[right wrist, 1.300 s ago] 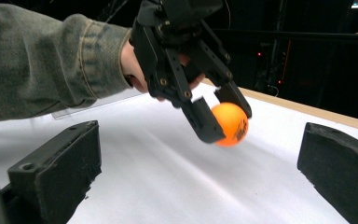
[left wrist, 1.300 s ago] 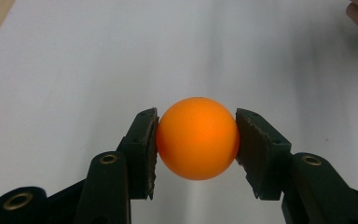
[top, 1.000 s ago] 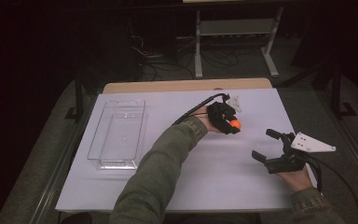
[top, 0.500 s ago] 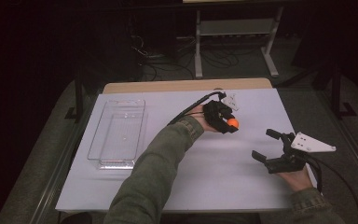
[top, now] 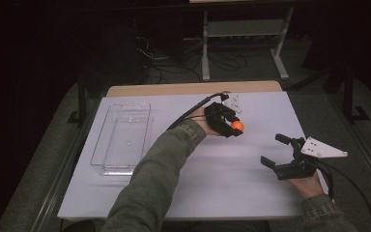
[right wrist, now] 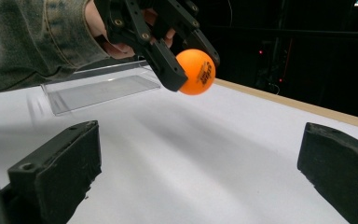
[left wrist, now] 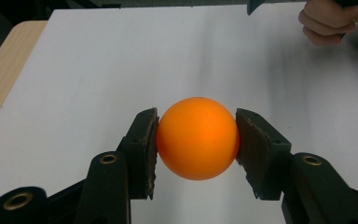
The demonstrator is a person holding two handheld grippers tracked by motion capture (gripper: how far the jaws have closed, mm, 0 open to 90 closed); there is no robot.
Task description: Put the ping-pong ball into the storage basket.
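Note:
An orange ball sits clamped between the two black pads of my left gripper, which is shut on it and holds it clear above the white table. The right gripper view shows the same ball in the air, with dark print on its side. My right gripper rests low at the table's right, jaws wide apart and empty, its pads framing bare white surface.
A clear plastic tray lies empty on the table's left part; its edge is seen behind the left sleeve. A wooden strip runs along the table's far edge. Dark floor, cables and a metal stand lie beyond.
My left gripper has risen a little and drifted toward the far side with the ball held in it. The right gripper has stayed put.

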